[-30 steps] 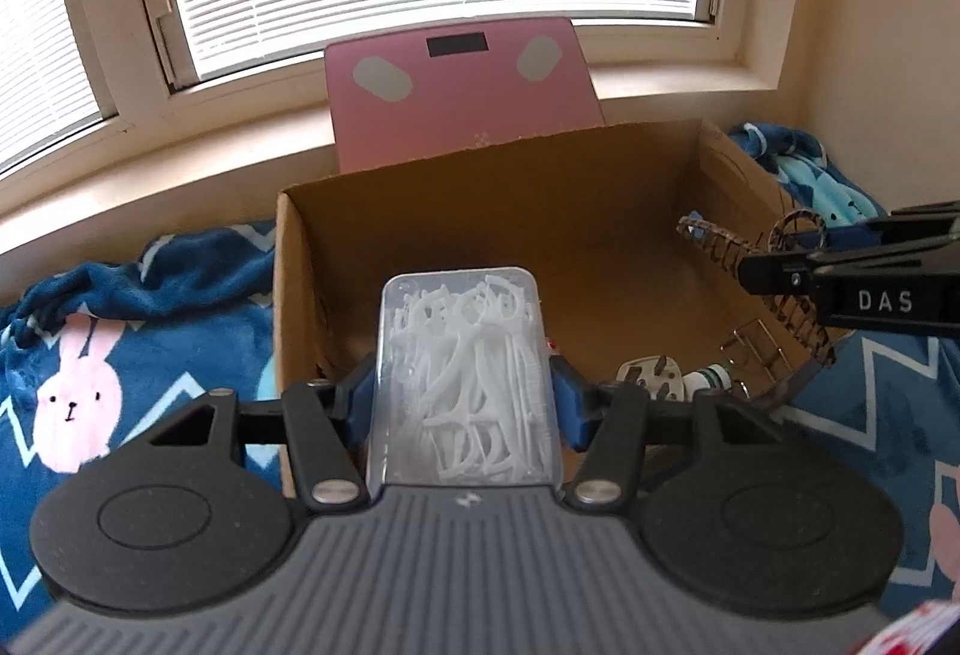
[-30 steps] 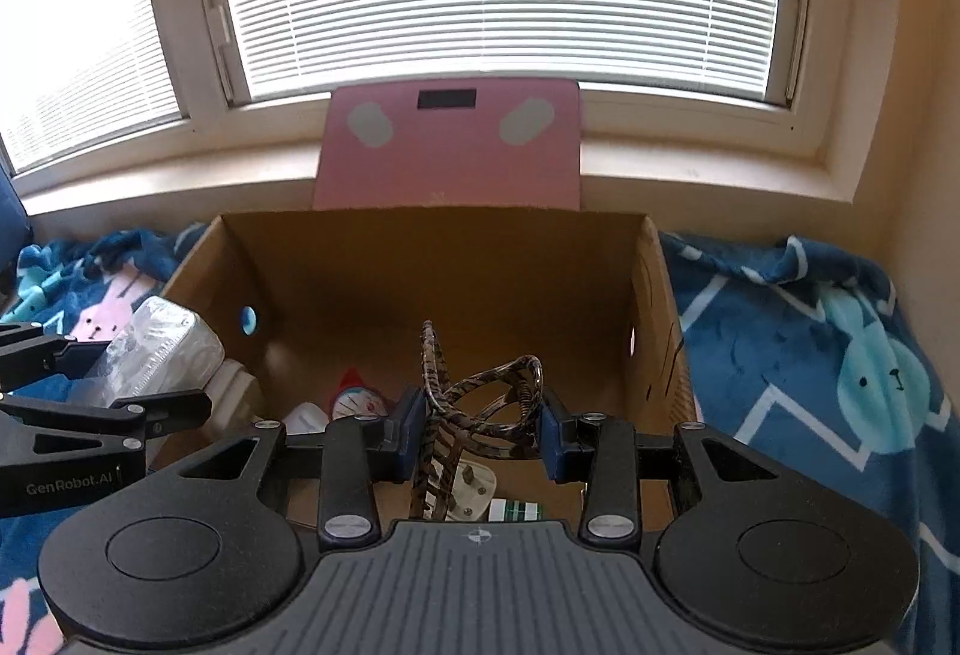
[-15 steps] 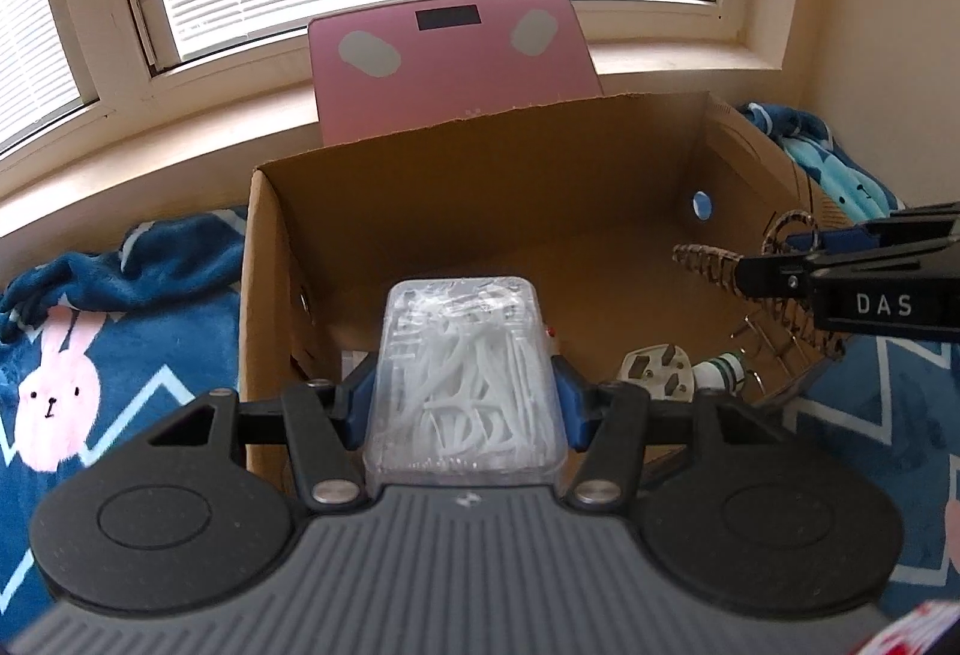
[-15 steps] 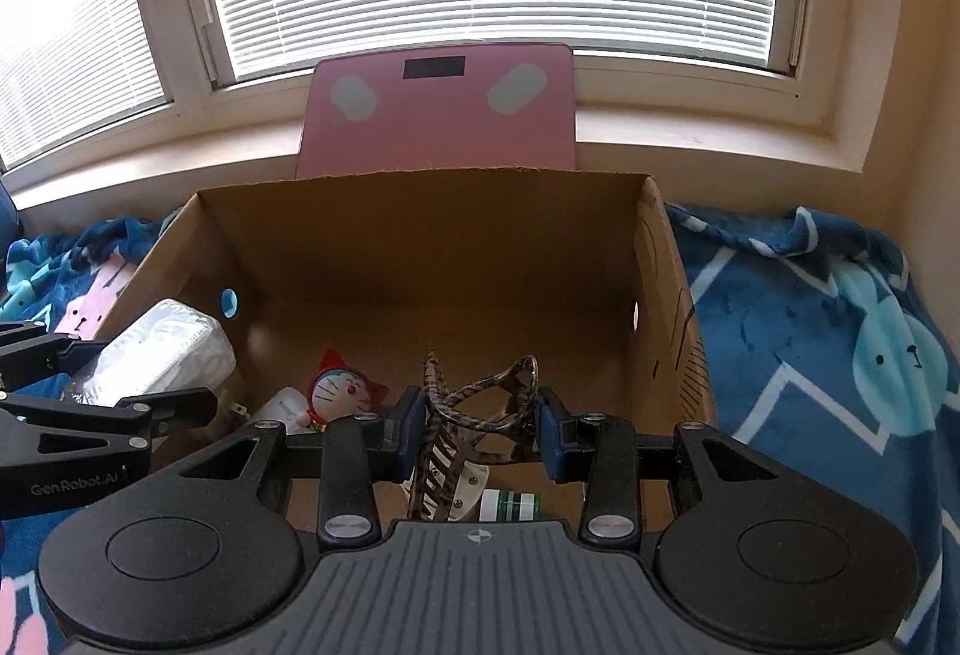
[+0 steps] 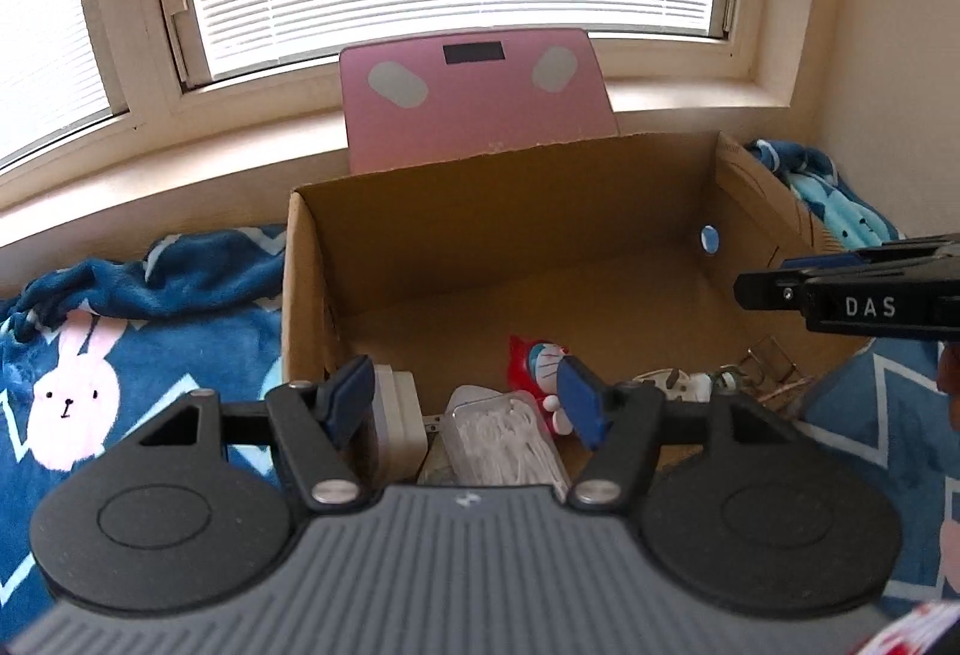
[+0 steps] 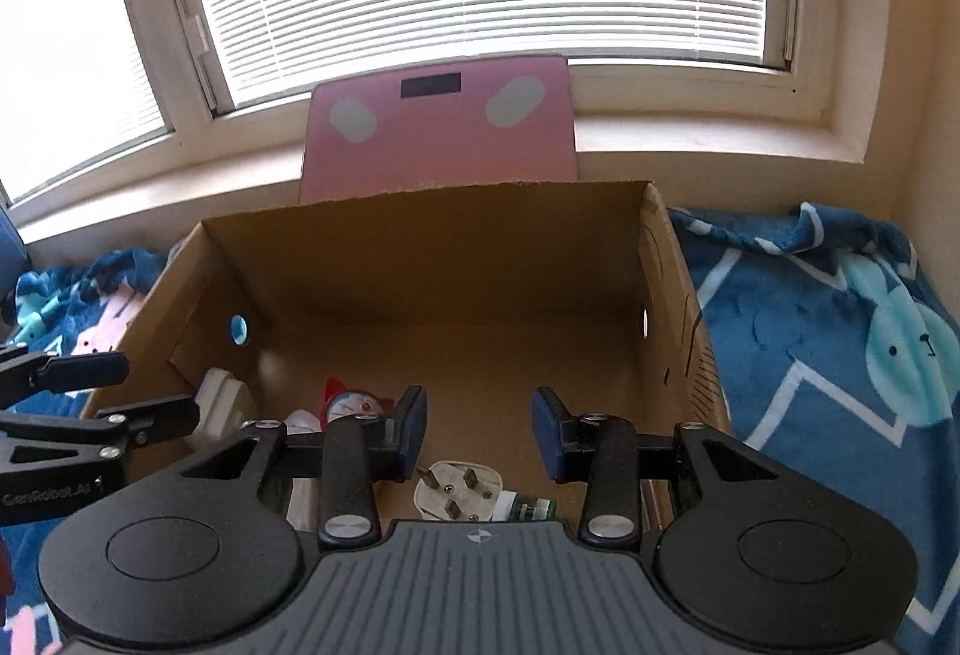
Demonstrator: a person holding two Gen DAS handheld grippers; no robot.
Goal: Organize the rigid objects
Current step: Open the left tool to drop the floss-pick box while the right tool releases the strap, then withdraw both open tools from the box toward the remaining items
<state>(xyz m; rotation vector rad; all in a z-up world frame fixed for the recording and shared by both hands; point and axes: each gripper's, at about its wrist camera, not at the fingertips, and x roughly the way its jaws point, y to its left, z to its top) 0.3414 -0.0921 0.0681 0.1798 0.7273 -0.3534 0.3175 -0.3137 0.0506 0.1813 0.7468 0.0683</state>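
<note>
An open cardboard box (image 5: pixel 492 211) (image 6: pixel 432 247) sits on a blue blanket. My left gripper (image 5: pixel 468 403) is open and empty above the box's near left corner. A clear case of white floss picks (image 5: pixel 510 439) lies in the box just below it. My right gripper (image 6: pixel 480 430) is open and empty over the box's near right side. The brown patterned hair clip (image 5: pixel 774 373) lies in the box under it, seen in the left wrist view. A Doraemon figure (image 5: pixel 540 367) (image 6: pixel 354 403), a white plug (image 6: pixel 459 487) and a white adapter (image 5: pixel 393 421) (image 6: pixel 219 403) also lie inside.
A pink bathroom scale (image 5: pixel 474 96) (image 6: pixel 438 126) leans on the window sill behind the box. A blue blanket with rabbit prints (image 5: pixel 120 355) (image 6: pixel 840 355) spreads on both sides. A small green-and-white tube (image 6: pixel 528 508) lies by the plug. A wall stands at far right.
Both grippers opened. The floss-pick case dropped from my left gripper into the box, and the hair clip dropped from my right gripper into the box.
</note>
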